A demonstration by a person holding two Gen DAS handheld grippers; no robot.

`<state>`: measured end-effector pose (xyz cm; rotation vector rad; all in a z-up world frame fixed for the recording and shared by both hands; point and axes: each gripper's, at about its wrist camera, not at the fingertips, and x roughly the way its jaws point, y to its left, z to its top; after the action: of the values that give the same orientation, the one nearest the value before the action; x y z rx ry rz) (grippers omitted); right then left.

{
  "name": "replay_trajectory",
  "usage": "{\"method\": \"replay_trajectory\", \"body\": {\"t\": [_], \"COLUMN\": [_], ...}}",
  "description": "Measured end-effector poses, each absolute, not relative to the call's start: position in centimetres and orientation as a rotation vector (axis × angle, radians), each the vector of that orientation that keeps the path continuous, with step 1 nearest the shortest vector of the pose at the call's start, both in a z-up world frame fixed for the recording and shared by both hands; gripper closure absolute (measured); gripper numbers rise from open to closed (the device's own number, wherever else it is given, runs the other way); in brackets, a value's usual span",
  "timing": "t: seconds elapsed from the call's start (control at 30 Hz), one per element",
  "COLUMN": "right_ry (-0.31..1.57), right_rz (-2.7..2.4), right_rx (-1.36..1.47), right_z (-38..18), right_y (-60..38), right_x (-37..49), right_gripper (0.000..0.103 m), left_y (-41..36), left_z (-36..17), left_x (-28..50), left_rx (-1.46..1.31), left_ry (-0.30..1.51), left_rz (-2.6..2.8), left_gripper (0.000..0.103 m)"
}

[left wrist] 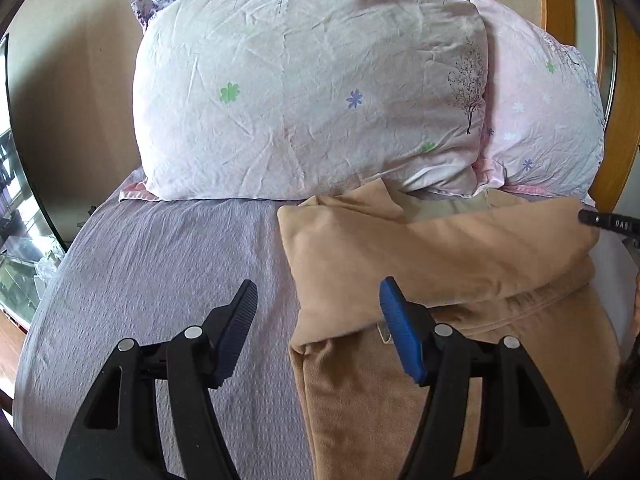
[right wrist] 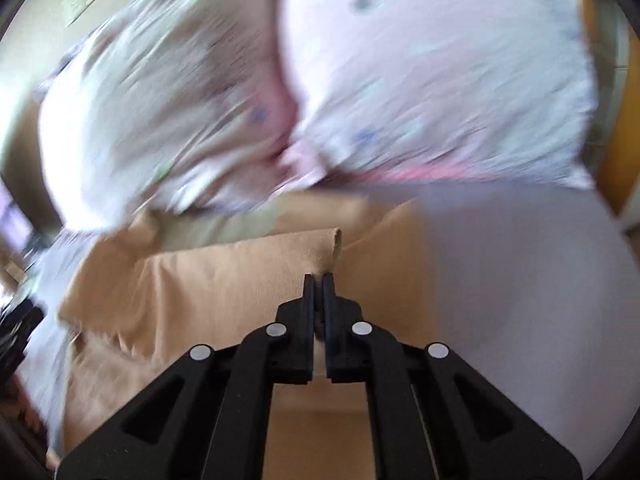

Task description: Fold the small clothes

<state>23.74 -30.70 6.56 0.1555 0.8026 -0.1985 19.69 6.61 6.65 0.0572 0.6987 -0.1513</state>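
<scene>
Left tool (left wrist: 318, 294) gapes wide over the lilac bedsheet (left wrist: 160, 264); right tool (right wrist: 319, 280), though blurred, seemingly pinches the folded tan cloth garment (right wrist: 240, 276).

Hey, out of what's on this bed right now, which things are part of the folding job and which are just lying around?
Part of the job:
tan garment
right gripper, shut on a fold of the garment
left gripper, open beside it

Just lying about:
white floral pillow
pink pillow
lilac bedsheet
</scene>
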Motion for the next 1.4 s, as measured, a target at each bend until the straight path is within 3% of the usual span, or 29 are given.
{"method": "replay_trajectory", "body": {"t": [0.1, 0.17, 0.23, 0.33, 0.43, 0.5, 0.6, 0.77, 0.87, 1.13, 1.4], "right_ry": [0.951, 0.877, 0.809, 0.865, 1.037, 1.009, 1.016, 0.919, 0.895, 1.041, 1.078], "right_rz": [-0.239, -0.206, -0.136, -0.051, -0.071, -0.072, -0.054, 0.284, 0.532, 0.57, 0.512], "right_rx": [0.149, 0.243, 0.276, 0.252, 0.271, 0.252, 0.237, 0.233, 0.208, 0.308, 0.558], "right_z": [4.0, 4.8, 5.9, 5.3, 1.8, 1.0, 1.6, 5.1, 6.0, 1.0, -6.4], "right_y": [-32.2, -33.2, -32.8, -31.4, -31.3, -31.1, -30.7, -28.9, -28.4, -33.3, -35.5], "right_x": [24.9, 23.9, 23.6, 24.8, 25.9, 26.1, 25.8, 18.0, 10.3, -4.6, -1.7], "right_gripper": [0.089, 0.074, 0.066, 0.066, 0.06, 0.06, 0.06, 0.02, 0.013, 0.007, 0.009], "left_y": [6.1, 5.5, 4.8, 3.7, 3.2, 3.1, 2.7, 5.6, 9.1, 18.7, 16.8], "left_z": [6.3, 6.2, 6.2, 5.4, 3.4, 1.1, 1.0, 4.6, 5.7, 1.0, -5.1], "left_x": [20.1, 20.4, 20.9, 22.1, 23.6, 24.6, 23.9, 17.1, 10.9, -2.4, -2.0], "left_rx": [0.074, 0.07, 0.06, 0.045, 0.038, 0.034, 0.078, 0.025, -0.015, -0.265, -0.353], "left_ry": [0.71, 0.717, 0.727, 0.773, 0.851, 0.935, 0.9, 0.81, 0.788, 0.879, 0.986], "left_rz": [-0.17, -0.207, -0.253, -0.301, -0.297, -0.276, -0.256, -0.405, -0.511, -0.634, -0.639], "left_gripper": [0.038, 0.037, 0.035, 0.034, 0.034, 0.034, 0.034, 0.035, 0.034, 0.034, 0.034]}}
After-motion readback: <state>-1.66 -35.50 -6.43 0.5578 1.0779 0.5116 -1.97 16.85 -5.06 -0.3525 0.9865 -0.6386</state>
